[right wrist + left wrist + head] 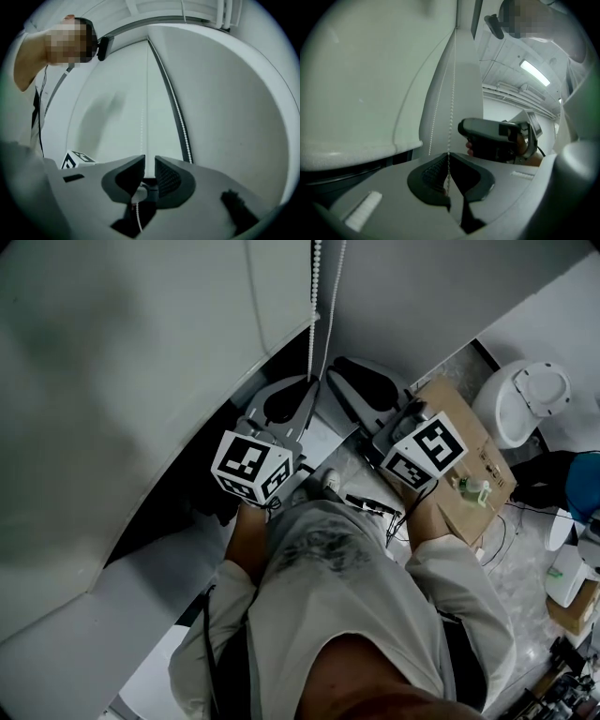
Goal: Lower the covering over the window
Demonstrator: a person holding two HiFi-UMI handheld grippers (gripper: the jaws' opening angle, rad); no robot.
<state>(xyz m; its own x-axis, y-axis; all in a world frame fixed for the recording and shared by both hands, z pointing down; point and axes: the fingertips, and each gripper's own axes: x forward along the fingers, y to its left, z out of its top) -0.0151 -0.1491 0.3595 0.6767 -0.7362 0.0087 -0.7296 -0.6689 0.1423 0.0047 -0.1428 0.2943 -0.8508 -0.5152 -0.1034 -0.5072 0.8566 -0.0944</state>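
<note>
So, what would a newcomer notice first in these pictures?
First, the white bead chain hanging at top centre of the head view, pinched in the shut left gripper. Beside it, the right gripper has its jaws slightly apart; the pale window covering fills the left gripper view's left side.

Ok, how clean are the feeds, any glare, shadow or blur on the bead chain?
Head view: dim, flat, but the bead chain shows. Left gripper view: fisheye bend, ceiling light glares, chain crisp. Right gripper view: dark corners, a soft shadow on the blind.

The bead chain (314, 306) is white. The left cube (251, 467) and right cube (427, 454) bear black-and-white squares. The cardboard box (478, 446) is brown.
</note>
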